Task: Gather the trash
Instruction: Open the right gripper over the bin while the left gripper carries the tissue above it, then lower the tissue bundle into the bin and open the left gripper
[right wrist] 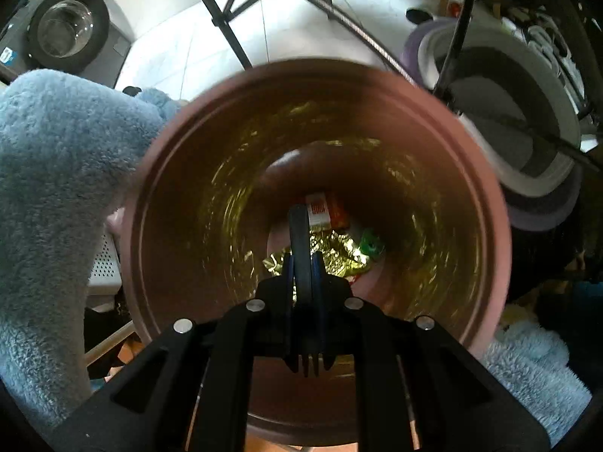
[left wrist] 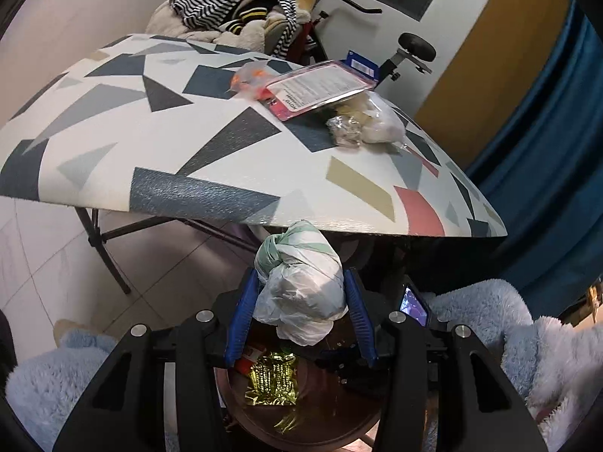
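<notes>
My left gripper (left wrist: 301, 286) is shut on a knotted white and green plastic bag (left wrist: 301, 282), held below the table's front edge and above the brown bin (left wrist: 241, 406). Gold foil (left wrist: 273, 378) lies in the bin. My right gripper (right wrist: 303, 260) is shut on the bin's near rim and looks down into the bin (right wrist: 486, 203), where gold foil (right wrist: 331, 254) and a red and white wrapper (right wrist: 320, 207) lie. On the patterned table (left wrist: 150, 143) are a pink blister pack (left wrist: 320, 86), an orange wrapper (left wrist: 248, 79) and a clear bag of crumpled scraps (left wrist: 365, 124).
Striped clothes (left wrist: 230, 3) are piled behind the table. An exercise bike (left wrist: 410, 52) stands at the back right, by a blue curtain (left wrist: 546, 143). A washing machine (right wrist: 64, 30), folding table legs (right wrist: 230, 26) and a grey round bed (right wrist: 505, 120) surround the bin. Blue fleece sleeves (right wrist: 56, 150) flank both grippers.
</notes>
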### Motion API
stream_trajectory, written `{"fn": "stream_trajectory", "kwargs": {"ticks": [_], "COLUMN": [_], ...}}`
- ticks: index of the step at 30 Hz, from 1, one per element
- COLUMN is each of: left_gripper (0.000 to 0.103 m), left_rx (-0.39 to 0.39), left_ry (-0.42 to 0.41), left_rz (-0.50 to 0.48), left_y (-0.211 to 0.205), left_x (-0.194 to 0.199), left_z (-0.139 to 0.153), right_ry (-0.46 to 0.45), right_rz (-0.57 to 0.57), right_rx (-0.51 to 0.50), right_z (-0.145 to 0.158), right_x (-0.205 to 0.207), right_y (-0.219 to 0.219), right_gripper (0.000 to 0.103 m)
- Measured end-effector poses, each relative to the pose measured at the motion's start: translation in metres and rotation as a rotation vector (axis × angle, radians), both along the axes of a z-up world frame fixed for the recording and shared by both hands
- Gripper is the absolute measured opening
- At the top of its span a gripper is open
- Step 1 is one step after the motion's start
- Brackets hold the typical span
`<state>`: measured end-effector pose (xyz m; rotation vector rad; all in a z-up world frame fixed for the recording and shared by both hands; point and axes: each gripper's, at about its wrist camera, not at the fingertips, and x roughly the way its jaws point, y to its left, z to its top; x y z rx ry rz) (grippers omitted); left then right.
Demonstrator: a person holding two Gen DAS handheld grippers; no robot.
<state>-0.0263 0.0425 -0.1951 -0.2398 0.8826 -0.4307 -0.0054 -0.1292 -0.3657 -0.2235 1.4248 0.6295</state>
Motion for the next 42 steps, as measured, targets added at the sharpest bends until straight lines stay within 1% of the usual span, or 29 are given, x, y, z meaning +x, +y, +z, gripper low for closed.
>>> {"fn": "stream_trajectory", "kwargs": {"ticks": [2,3,4,5,6,7,8,9,10,11,12,13,15,17,18,21,22,23,24,27,28,31,32,36,38,39,42], "left_gripper": [0.046,0.046,0.046,0.046,0.046,0.046,0.046,0.046,0.046,0.046,0.046,0.046,0.046,0.046,0.046,0.046,0.046,0.046,0.046,0.046,0.046,0.046,0.046,0.046,0.046,0.047,0.047], "left_rx": [0.001,0.003,0.005,0.006,0.007,0.008,0.012,0.014,0.018,0.022,0.024,0.027,0.034,0.043,0.048,0.076,0.086,0.094,0.101,0.129,0.137,0.161,0.171,0.222,0.247,0.260,0.300], "left_ry": [-0.001,-0.002,-0.002,-0.002,-0.001,0.001,0.002,0.002,0.001,-0.001,-0.002,-0.001,0.006,0.011,0.013,0.014,0.014,0.016,0.018,0.026,0.028,0.038,0.046,0.074,0.084,0.090,0.104], "left_rz": [-0.002,-0.005,-0.007,-0.009,-0.011,-0.014,-0.017,-0.020,-0.024,-0.029,-0.033,-0.037,-0.047,-0.057,-0.064,-0.095,-0.108,-0.121,-0.131,-0.159,-0.167,-0.192,-0.202,-0.247,-0.267,-0.275,-0.305], "left_y": [0.000,0.000,-0.001,-0.002,-0.003,-0.003,-0.005,-0.006,-0.008,-0.009,-0.010,-0.011,-0.015,-0.019,-0.021,-0.030,-0.033,-0.037,-0.040,-0.048,-0.051,-0.059,-0.063,-0.078,-0.084,-0.087,-0.096], "left_x": [0.000,0.000,0.000,-0.001,-0.001,0.000,0.000,-0.001,-0.001,-0.002,-0.002,-0.002,-0.002,-0.001,-0.001,-0.003,-0.004,-0.004,-0.005,-0.006,-0.007,-0.006,-0.006,-0.005,-0.007,-0.007,-0.010], "left_z": [0.000,0.000,-0.001,-0.001,-0.002,-0.003,-0.003,-0.003,-0.004,-0.003,-0.003,-0.004,-0.006,-0.008,-0.009,-0.012,-0.013,-0.015,-0.016,-0.021,-0.023,-0.028,-0.031,-0.043,-0.048,-0.051,-0.058], "right_ry": [0.018,0.016,0.011,0.010,0.000,-0.009,-0.022,-0.042,-0.062,-0.095,-0.145,-0.177,-0.273,-0.353,-0.403,-0.492,-0.520,-0.534,-0.575,-0.643,-0.651,-0.633,-0.630,-0.628,-0.612,-0.588,-0.583], "right_rz": [-0.005,-0.008,-0.008,-0.007,-0.006,-0.005,-0.006,-0.011,-0.015,-0.025,-0.045,-0.057,-0.086,-0.105,-0.118,-0.127,-0.119,-0.116,-0.108,-0.101,-0.106,-0.170,-0.181,-0.245,-0.259,-0.268,-0.280], "right_rx": [0.001,-0.007,-0.012,-0.013,-0.015,-0.017,-0.017,-0.011,-0.007,0.006,0.041,0.063,0.120,0.163,0.200,0.269,0.278,0.276,0.266,0.260,0.269,0.300,0.301,0.281,0.289,0.296,0.301], "right_z": [-0.005,-0.006,-0.006,-0.006,-0.005,-0.005,-0.002,0.005,0.013,0.023,0.039,0.050,0.082,0.107,0.124,0.152,0.159,0.162,0.170,0.183,0.186,0.184,0.186,0.179,0.171,0.168,0.165], "right_x": [-0.001,-0.001,-0.002,-0.001,-0.002,-0.002,-0.001,-0.003,-0.005,-0.004,-0.003,-0.003,-0.006,-0.010,-0.013,-0.017,-0.017,-0.012,-0.013,-0.011,-0.011,0.003,0.005,0.012,0.014,0.018,0.018], "right_y": [0.000,-0.001,-0.001,-0.001,0.000,-0.001,-0.003,-0.004,-0.007,-0.010,-0.015,-0.018,-0.031,-0.045,-0.053,-0.070,-0.074,-0.075,-0.079,-0.091,-0.097,-0.116,-0.116,-0.118,-0.120,-0.121,-0.126], "right_gripper": [0.017,0.020,0.029,0.035,0.048,0.052,0.053,0.055,0.062,0.066,0.071,0.076,0.080,0.086,0.091,0.097,0.097,0.097,0.097,0.097,0.097,0.097,0.097,0.097,0.097,0.097,0.097]}}
